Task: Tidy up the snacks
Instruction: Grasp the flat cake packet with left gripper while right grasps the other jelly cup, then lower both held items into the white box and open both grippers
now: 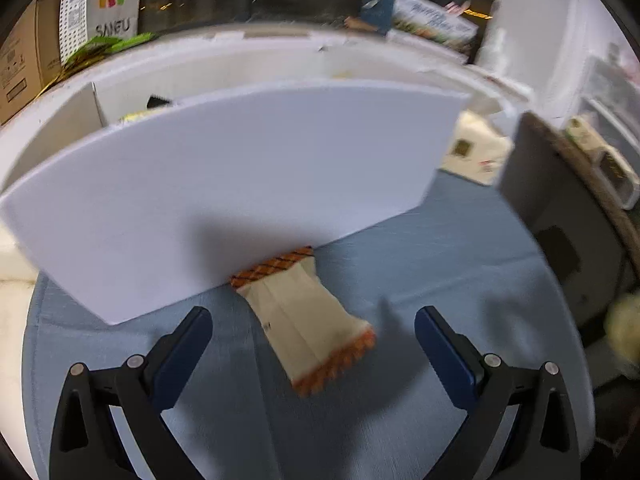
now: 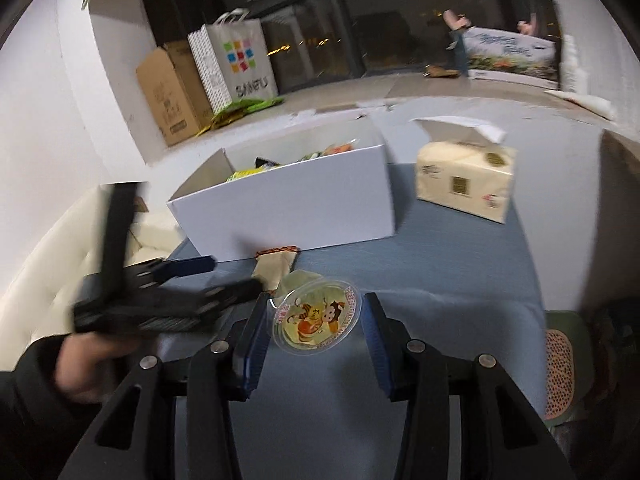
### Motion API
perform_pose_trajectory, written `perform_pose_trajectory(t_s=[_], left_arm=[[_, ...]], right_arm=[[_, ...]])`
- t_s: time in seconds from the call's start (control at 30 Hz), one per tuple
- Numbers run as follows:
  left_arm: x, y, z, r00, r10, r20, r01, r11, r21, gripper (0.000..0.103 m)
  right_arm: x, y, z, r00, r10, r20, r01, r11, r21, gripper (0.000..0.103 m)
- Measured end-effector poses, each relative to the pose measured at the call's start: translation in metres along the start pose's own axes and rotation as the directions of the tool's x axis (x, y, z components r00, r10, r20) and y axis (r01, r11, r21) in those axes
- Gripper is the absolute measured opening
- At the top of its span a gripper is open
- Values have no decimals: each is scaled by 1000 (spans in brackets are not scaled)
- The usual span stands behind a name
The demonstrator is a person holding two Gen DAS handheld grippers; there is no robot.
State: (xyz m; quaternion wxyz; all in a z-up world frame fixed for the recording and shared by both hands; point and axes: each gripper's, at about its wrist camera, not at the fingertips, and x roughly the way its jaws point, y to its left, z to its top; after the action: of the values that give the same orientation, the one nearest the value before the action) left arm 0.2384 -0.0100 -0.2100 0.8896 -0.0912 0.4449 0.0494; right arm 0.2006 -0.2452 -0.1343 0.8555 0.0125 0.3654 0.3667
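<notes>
A beige snack packet (image 1: 300, 320) with orange crimped ends lies on the blue tablecloth, against the front wall of a white box (image 1: 224, 184). My left gripper (image 1: 313, 314) hovers over the packet, open, with one finger on each side and neither touching it. In the right wrist view, my right gripper (image 2: 316, 300) is shut on a round clear jelly cup (image 2: 316, 318) with a cartoon lid, held above the cloth. From there I also see the left gripper (image 2: 234, 274), blurred, beside the packet (image 2: 276, 266). The white box (image 2: 280, 208) holds several snacks.
A cream tissue pack (image 2: 464, 176) stands on the table to the right of the box. A cream sofa (image 2: 60, 264) is at the left. A cardboard box (image 2: 168, 92) and a paper bag (image 2: 236, 64) stand on the floor behind. A dark panel (image 1: 560, 208) rises at the table's right edge.
</notes>
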Motion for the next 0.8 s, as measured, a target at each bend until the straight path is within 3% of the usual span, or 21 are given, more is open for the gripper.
perform_pose_trajectory(t_s=[0.1,0.2,0.23,0.53,0.7,0.8], left_arm=[[21,-3,5,998,52,-31,-52,999,4,97],[29,-7,4,995,89,-34,-87,995,57,72],[27,-10,3,996,90,-19,-89,993,80,52],[9,-5,-4,1000,19,-9,-18,995,98,49],[-36,-3,-13,997,-59,51,53,992,116,49],[-81,5,-27,985,-135,108,121,985,126,49]], right_arm=[[-19,-9,-6,1000,-7,30,6,999,41,48],[-33,-15,-13,998,-15,55,12,998,66,48],[-34,-16,-14,998,-16,56,12,997,70,48],[-40,-17,-22,998,9,64,-15,995,95,48],[-38,-10,-23,998,13,58,-18,996,85,48],[-34,-6,-22,998,19,53,-24,996,80,48]])
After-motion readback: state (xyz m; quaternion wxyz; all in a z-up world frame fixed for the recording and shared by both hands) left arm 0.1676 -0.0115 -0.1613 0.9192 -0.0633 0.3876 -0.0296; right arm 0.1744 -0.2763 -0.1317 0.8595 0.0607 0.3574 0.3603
